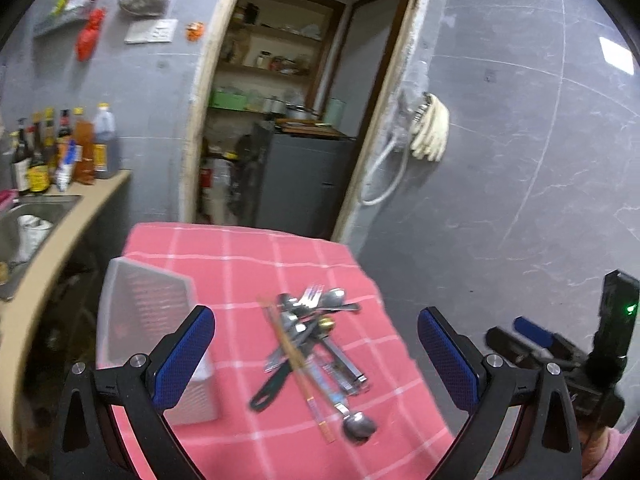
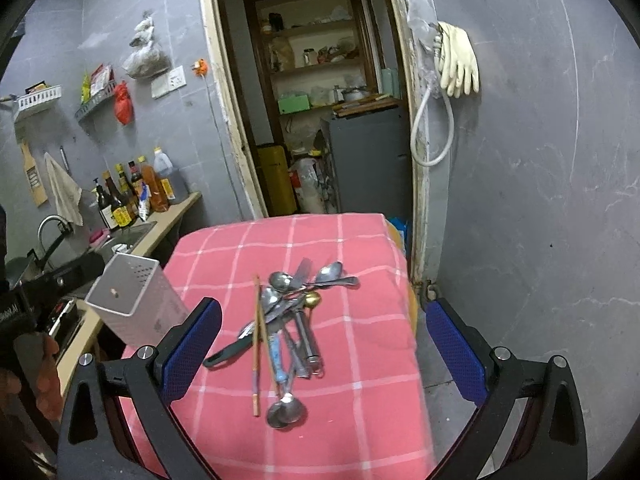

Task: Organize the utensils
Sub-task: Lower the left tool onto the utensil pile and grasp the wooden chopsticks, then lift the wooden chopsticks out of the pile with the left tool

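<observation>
A pile of utensils lies on a pink checked tablecloth: spoons, a fork, chopsticks and a black-handled tool. It also shows in the right wrist view. A white perforated utensil holder stands at the cloth's left side, upright, also in the right wrist view. My left gripper is open and empty, above and short of the pile. My right gripper is open and empty, also short of the pile; it shows in the left wrist view at the far right.
A counter with a sink and sauce bottles runs along the left. A doorway to a storeroom is behind the table. Rubber gloves hang on the grey wall at the right.
</observation>
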The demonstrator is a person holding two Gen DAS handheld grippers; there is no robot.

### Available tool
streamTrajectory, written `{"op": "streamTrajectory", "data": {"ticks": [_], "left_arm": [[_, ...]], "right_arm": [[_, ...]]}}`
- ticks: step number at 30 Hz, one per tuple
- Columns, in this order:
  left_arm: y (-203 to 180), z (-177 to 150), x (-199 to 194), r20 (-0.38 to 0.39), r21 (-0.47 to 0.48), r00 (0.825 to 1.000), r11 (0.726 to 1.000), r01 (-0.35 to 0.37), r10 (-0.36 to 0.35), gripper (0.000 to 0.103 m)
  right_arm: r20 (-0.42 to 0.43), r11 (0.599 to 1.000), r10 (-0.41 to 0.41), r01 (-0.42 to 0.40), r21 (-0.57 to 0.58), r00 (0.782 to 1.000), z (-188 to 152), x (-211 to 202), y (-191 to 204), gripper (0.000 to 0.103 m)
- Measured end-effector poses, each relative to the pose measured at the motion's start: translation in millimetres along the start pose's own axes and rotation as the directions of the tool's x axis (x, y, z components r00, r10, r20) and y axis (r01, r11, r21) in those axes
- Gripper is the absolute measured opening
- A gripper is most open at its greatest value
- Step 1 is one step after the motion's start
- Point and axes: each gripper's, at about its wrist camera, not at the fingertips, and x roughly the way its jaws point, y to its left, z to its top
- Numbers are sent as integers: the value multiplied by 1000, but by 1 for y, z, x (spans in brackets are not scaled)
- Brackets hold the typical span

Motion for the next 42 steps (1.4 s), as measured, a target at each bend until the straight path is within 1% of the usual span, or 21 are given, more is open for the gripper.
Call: {"op": "streamTrajectory", "data": {"ticks": [3,5,7,9,10,11,12,14,16,19,20,22,25,28,31,33,35,38,42], "left_arm": [[-11,3,29,-39,3,999,1000,13,-13,94],[-15,3,48,-69,-3,998,1000,2,-2,88],[-16,5,69,-111,-18,994,1000,-19,17,79],[-12,3,92,-151,-53,988,998,-38,29,75],[-10,3,101,-165,-66,986,997,-49,37,72],[-8,1,116,-189,-80,980,994,-71,55,69],[-5,-1,126,-207,-90,976,992,-85,64,64],[2,-5,152,-254,-124,963,984,-128,93,58],[12,-9,170,-288,-170,952,973,-155,101,48],[31,-18,199,-335,-238,934,948,-212,125,41],[35,-22,206,-345,-254,930,941,-225,129,40],[46,-27,218,-373,-287,918,925,-249,132,34],[57,-32,233,-399,-324,907,904,-278,136,32],[71,-36,247,-420,-372,899,879,-298,127,29],[83,-41,259,-435,-413,894,858,-306,110,25],[88,-43,265,-440,-442,893,845,-302,89,22],[91,-43,269,-449,-466,891,831,-303,73,22],[93,-45,272,-438,-494,898,822,-283,46,21],[96,-49,271,-427,-518,904,814,-263,21,20]], "right_arm": [[-28,1000,19,-18,12,999,3,20,-15,94],[-49,999,42,-41,20,998,5,39,-26,91],[-79,997,68,-66,35,995,6,58,-34,80],[-108,994,102,-98,43,989,6,84,-41,75],[-123,993,112,-108,42,986,6,96,-44,68],[-140,991,129,-124,48,982,6,109,-48,65],[-160,988,153,-145,59,975,7,127,-52,61],[-186,981,189,-180,67,964,7,155,-57,57],[-205,975,222,-213,65,953,6,180,-58,49],[-229,960,279,-272,64,932,6,214,-55,42],[-236,956,293,-286,64,927,6,221,-53,41],[-254,944,328,-323,61,910,7,243,-50,36],[-278,924,378,-377,62,883,8,270,-43,30],[-297,906,418,-420,59,859,9,290,-34,28],[-310,887,452,-458,60,836,8,307,-22,28],[-321,875,472,-480,59,821,9,319,-14,28],[-331,862,493,-504,58,804,10,328,-4,28],[-351,849,510,-526,56,785,10,340,5,28],[-373,843,517,-533,69,770,7,352,9,28]]}}
